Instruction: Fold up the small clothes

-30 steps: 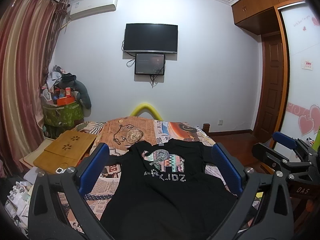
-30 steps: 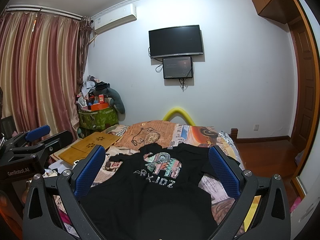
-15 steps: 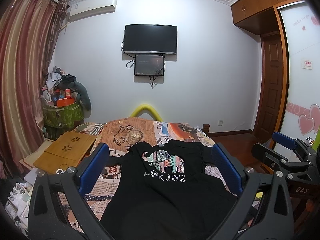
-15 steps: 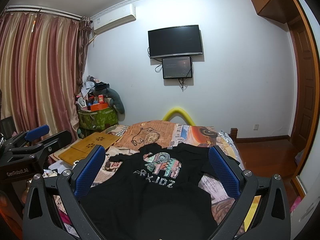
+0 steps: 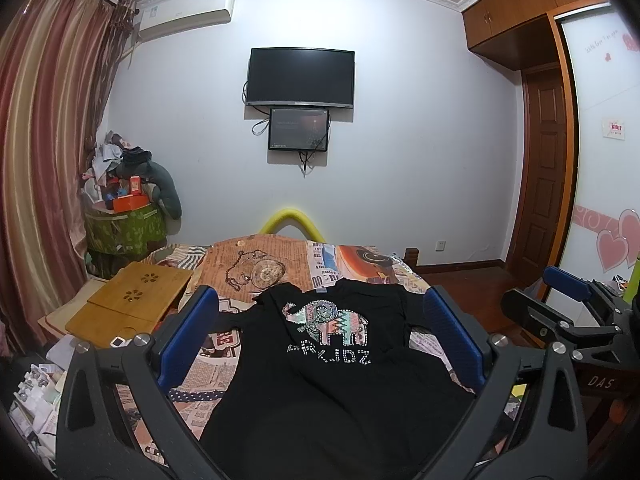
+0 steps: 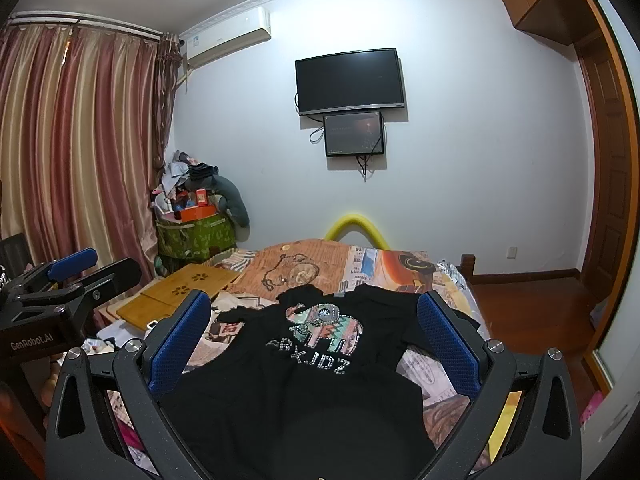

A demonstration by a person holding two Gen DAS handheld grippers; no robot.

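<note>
A small black shirt (image 5: pixel 332 380) (image 6: pixel 304 384) with a patterned elephant print and pale lettering lies spread flat, front up, on a bed covered by a newspaper-print sheet (image 5: pixel 208 360) (image 6: pixel 432 368). Its collar points to the far end, its hem lies nearest me. My left gripper (image 5: pixel 320 320) hovers above the shirt, wide open with nothing between its blue pads. My right gripper (image 6: pixel 316 316) also hangs open and empty over the shirt. Each gripper shows at the edge of the other view: the right gripper (image 5: pixel 568 304) and the left gripper (image 6: pixel 72 276).
A wooden lap desk (image 5: pixel 132 304) (image 6: pixel 180 292) rests at the bed's left side. Behind it a green box (image 5: pixel 124 228) is heaped with clutter. Papers (image 5: pixel 36 392) litter the floor at left. A yellow foam arch (image 5: pixel 294 220) stands at the bed's far end. Wooden floor (image 6: pixel 532 308) and door at right.
</note>
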